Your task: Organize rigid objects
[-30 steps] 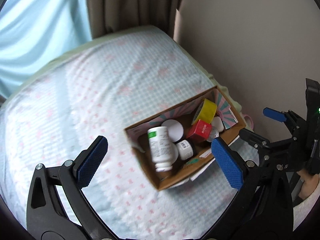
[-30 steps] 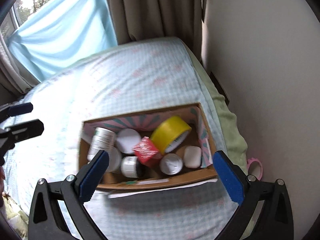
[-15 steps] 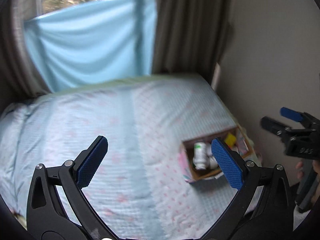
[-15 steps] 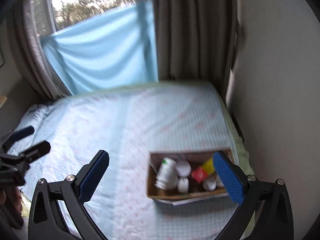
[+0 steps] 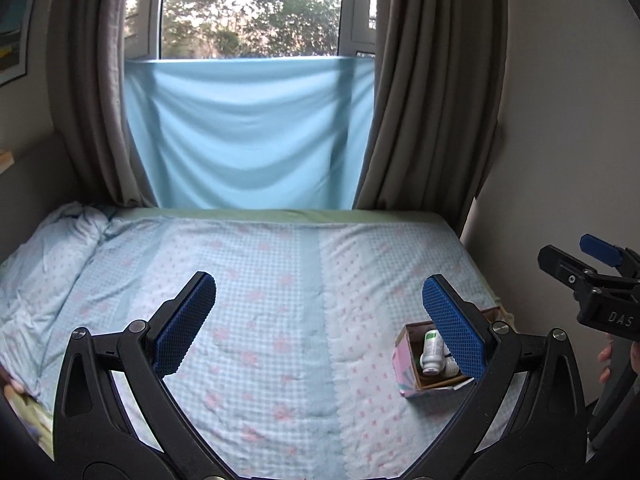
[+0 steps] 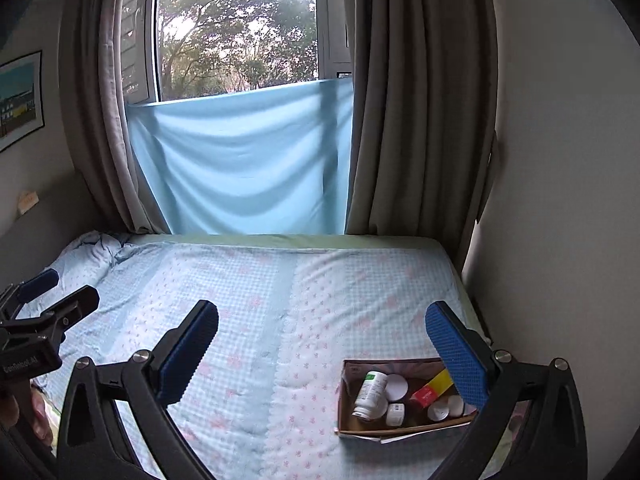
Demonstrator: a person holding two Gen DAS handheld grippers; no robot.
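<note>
Left tool (image 5: 318, 320) and right tool (image 6: 322, 350) both gaped wide, empty, held high above the bed (image 6: 280, 280). Cardboard box (image 6: 343, 408) sat at bed's right edge near the wall, bottles, tape roll and jars gathered inside; sorting looked finished.

Small bedroom: bed (image 6: 280, 320) in pale blue checked bedding straight ahead, grey curtains (image 6: 420, 120) framing a daylit window (image 6: 236, 28), blue sheet (image 6: 240, 160) hung across it, maybe a framed picture (image 6: 20, 96) far left.
</note>
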